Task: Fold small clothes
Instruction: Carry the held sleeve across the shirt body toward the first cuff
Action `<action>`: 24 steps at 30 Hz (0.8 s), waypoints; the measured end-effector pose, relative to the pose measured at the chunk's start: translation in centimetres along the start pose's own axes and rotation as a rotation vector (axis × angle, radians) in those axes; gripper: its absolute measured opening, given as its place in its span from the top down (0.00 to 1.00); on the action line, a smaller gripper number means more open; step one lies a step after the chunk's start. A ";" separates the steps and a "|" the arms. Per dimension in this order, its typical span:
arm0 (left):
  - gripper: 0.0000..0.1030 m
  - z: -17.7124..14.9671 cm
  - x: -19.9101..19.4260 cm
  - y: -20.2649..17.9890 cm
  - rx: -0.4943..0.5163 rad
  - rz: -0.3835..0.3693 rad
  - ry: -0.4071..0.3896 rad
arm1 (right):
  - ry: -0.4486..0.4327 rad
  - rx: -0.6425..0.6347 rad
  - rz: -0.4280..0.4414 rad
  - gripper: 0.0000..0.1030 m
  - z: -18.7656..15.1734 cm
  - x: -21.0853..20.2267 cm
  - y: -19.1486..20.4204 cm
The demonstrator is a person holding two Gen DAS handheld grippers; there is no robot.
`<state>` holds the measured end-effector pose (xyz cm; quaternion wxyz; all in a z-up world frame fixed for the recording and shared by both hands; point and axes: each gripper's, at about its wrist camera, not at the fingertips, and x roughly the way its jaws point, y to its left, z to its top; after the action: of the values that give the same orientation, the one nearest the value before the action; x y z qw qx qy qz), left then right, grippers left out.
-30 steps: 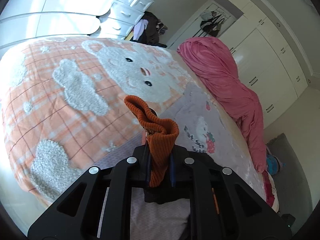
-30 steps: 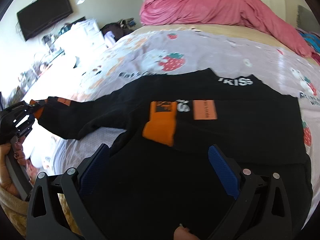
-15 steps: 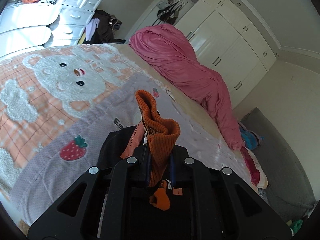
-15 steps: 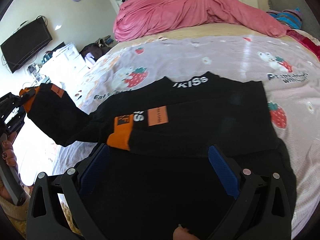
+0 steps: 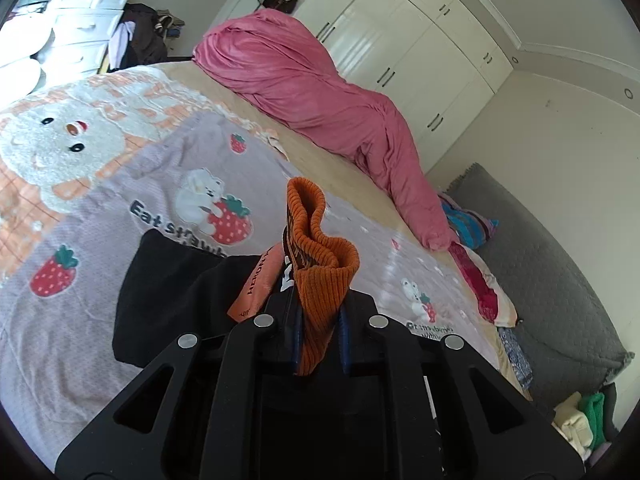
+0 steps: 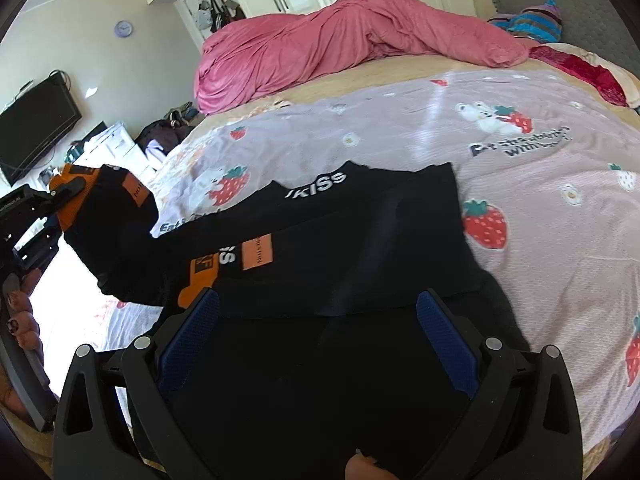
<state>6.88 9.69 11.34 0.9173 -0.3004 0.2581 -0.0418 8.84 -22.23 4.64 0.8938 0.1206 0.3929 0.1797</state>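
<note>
A black sweatshirt (image 6: 360, 232) with orange cuffs and white lettering lies on the bed's strawberry-print blanket (image 6: 520, 128). My left gripper (image 5: 318, 332) is shut on the orange ribbed cuff (image 5: 320, 264) of one sleeve and holds it lifted over the garment; it also shows in the right wrist view (image 6: 64, 192) with the sleeve (image 6: 116, 248) hanging from it. The other sleeve lies folded across the body, its orange cuff (image 6: 200, 276) near my right gripper (image 6: 316, 332), which is open and empty low over the black body.
A pink duvet (image 6: 340, 44) is heaped along the far side of the bed. A bear-print orange blanket (image 5: 52, 144) covers the bed's left part. White wardrobes (image 5: 420, 52), drawers (image 5: 80, 20) and a wall TV (image 6: 32, 128) surround the bed. A grey headboard (image 5: 560, 280) is on the right.
My left gripper has carried the orange cuff and sleeve up and inward, toward the garment's body. My right gripper has stayed open over the sweatshirt, its view shifting slightly.
</note>
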 end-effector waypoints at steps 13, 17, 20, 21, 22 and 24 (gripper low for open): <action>0.93 -2.9 4.9 -3.7 0.065 -0.047 0.138 | -0.035 0.058 -0.030 0.04 0.5 -1.6 -3.4; 0.93 -4.3 7.0 -4.1 0.077 -0.044 0.196 | -0.035 0.083 -0.040 0.04 0.5 -1.5 -4.3; 0.93 -5.4 8.6 -4.1 0.089 -0.039 0.236 | -0.032 0.101 -0.048 0.04 0.4 -1.4 -4.9; 0.93 -5.7 8.9 -4.2 0.093 -0.042 0.248 | -0.031 0.106 -0.049 0.04 0.4 -1.3 -5.1; 0.91 -6.1 9.4 -4.2 0.096 -0.045 0.263 | -0.029 0.111 -0.051 0.04 0.4 -1.2 -5.2; 0.76 -6.8 10.0 -4.2 0.093 -0.060 0.282 | -0.025 0.124 -0.056 0.04 0.3 -1.1 -5.6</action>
<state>12.45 0.34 4.67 0.8831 -0.2564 0.3733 -0.1229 9.67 -27.82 3.55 0.8941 0.1669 0.3954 0.1283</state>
